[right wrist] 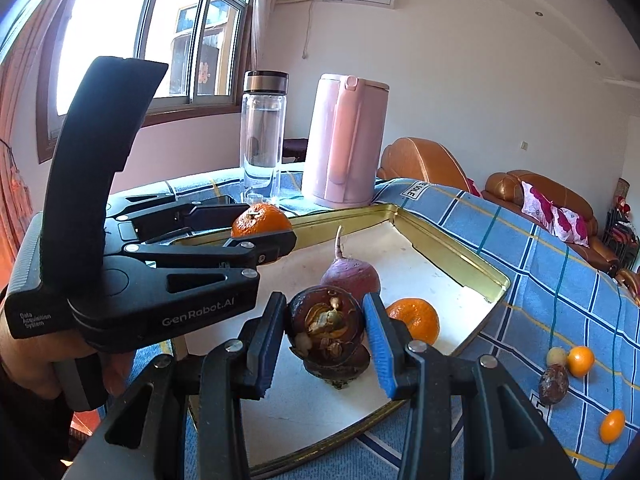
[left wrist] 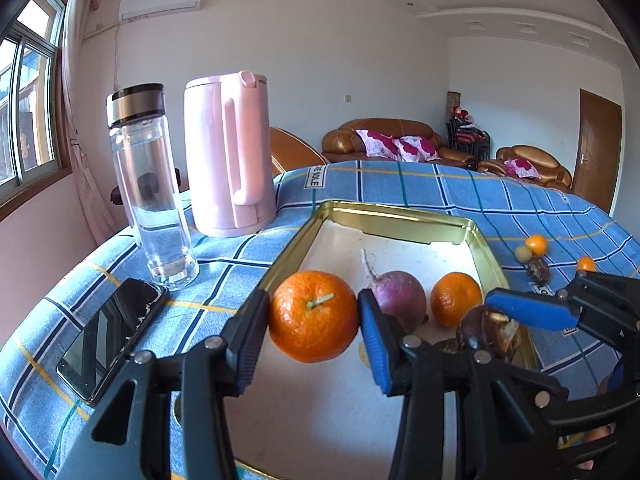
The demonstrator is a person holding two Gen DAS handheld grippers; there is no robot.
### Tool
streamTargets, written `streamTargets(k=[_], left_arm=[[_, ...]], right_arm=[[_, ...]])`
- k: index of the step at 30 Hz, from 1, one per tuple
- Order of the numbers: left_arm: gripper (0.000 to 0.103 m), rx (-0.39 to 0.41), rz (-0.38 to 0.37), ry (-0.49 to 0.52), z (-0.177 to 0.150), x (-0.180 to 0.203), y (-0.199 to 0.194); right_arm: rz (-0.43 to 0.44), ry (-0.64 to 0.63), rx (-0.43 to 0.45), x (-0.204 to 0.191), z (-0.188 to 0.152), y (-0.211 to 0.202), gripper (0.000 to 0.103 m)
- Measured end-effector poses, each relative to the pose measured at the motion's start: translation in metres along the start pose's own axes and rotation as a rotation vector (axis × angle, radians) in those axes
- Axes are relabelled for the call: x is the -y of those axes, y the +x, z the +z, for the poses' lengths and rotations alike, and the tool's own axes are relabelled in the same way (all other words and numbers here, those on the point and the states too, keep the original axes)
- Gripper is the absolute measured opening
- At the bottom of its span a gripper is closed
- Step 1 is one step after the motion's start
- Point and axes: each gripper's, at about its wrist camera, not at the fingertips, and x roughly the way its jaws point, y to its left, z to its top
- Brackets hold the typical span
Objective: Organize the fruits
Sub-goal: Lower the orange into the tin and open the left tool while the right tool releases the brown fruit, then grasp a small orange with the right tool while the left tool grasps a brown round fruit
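Note:
My left gripper (left wrist: pixel 313 320) is shut on a large orange tangerine (left wrist: pixel 314 315) and holds it just above the gold-rimmed tray (left wrist: pixel 408 216). It also shows in the right wrist view (right wrist: pixel 262 216). My right gripper (right wrist: pixel 326 330) is shut on a dark brown mangosteen (right wrist: pixel 326 320) above the tray's near edge; a second mangosteen (right wrist: pixel 338 364) sits on the tray beneath it. A purple radish (left wrist: pixel 400 294) and a smaller tangerine (left wrist: pixel 456 299) lie on the tray.
A glass bottle (left wrist: pixel 154 196), a pink kettle (left wrist: pixel 228 152) and a phone (left wrist: pixel 114 334) stand left of the tray on the blue checked cloth (left wrist: pixel 400 184). Small kumquats (right wrist: pixel 580 360) and a brown fruit (right wrist: pixel 553 383) lie on the cloth to the right.

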Motion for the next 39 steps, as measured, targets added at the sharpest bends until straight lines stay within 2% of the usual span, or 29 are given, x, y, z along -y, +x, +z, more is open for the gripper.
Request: streamTargets(k=[19,20,21,22,23,25,31,35,39], left_arm=[[0.049,-0.057,-0.003,0.015,-0.006,0.000,0.011],[0.050,-0.049,0.008,0.012,-0.005,0.000,0.010],[0.055,-0.043,0.014,0.010,-0.005,-0.001,0.008],[0.060,-0.035,0.009,0.007,-0.004,-0.001,0.006],[0.061,-0.027,0.007,0.006,-0.003,-0.001,0.004],[0.065,-0.013,0.004,0.003,-0.001,0.000,-0.001],[0.082,0.054,-0.050,-0.008,0.016,0.017,-0.025],[0.089,0.097,-0.117,0.022,0.031,0.051,-0.040],[0.093,0.101,-0.192,0.073,0.046,0.095,-0.045]], right_arm=[[0.039,-0.004,-0.100,-0.001,-0.001,0.018,0.043],[0.042,-0.004,-0.102,0.000,-0.001,0.018,0.045],[0.043,-0.002,-0.105,0.000,-0.001,0.019,0.055],[0.037,0.003,-0.104,0.001,-0.001,0.018,0.061],[0.031,0.008,-0.093,0.002,0.000,0.016,0.067],[0.025,0.011,-0.078,0.005,-0.001,0.010,0.067],[-0.081,-0.010,-0.061,0.033,-0.011,-0.022,0.067],[-0.197,0.049,-0.064,0.082,-0.018,-0.050,0.067],[-0.359,0.189,-0.067,0.147,-0.028,-0.077,0.067]])
